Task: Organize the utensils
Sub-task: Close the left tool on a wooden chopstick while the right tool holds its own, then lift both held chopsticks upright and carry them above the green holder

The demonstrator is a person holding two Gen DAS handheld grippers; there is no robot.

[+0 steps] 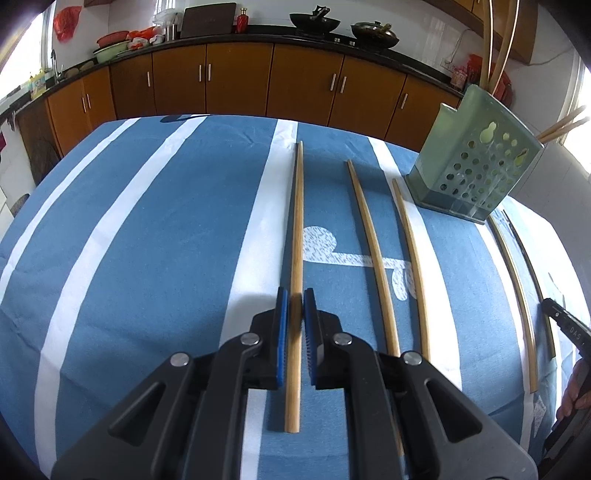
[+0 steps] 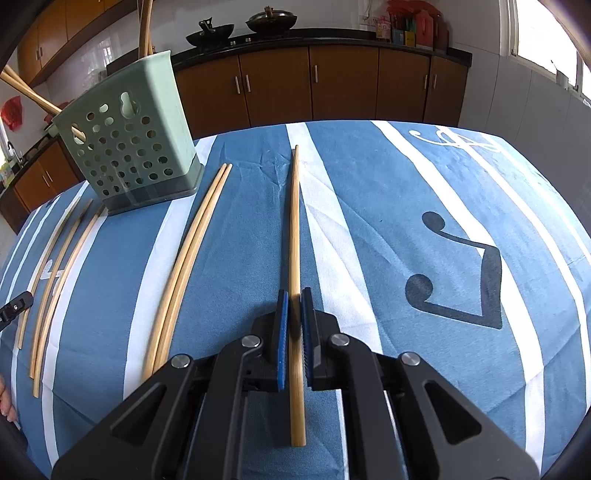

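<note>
Left gripper [image 1: 295, 301] angled down toward twelve o'clock, jaws clamped tight. Right gripper [image 2: 294, 300] likewise pitched down toward twelve, blue pads [image 2: 282, 332] pinched nearly together.

Bright daylight from blown-out side windows [image 2: 546, 33]; sharp centres, heavy fisheye bending and dark corners.

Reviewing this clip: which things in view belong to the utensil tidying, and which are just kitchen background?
Part of the job:
left gripper, shut on a chopstick
right gripper, shut on another chopstick
loose chopsticks
green holder

Just lying about:
woks
red bottle
basins
</note>
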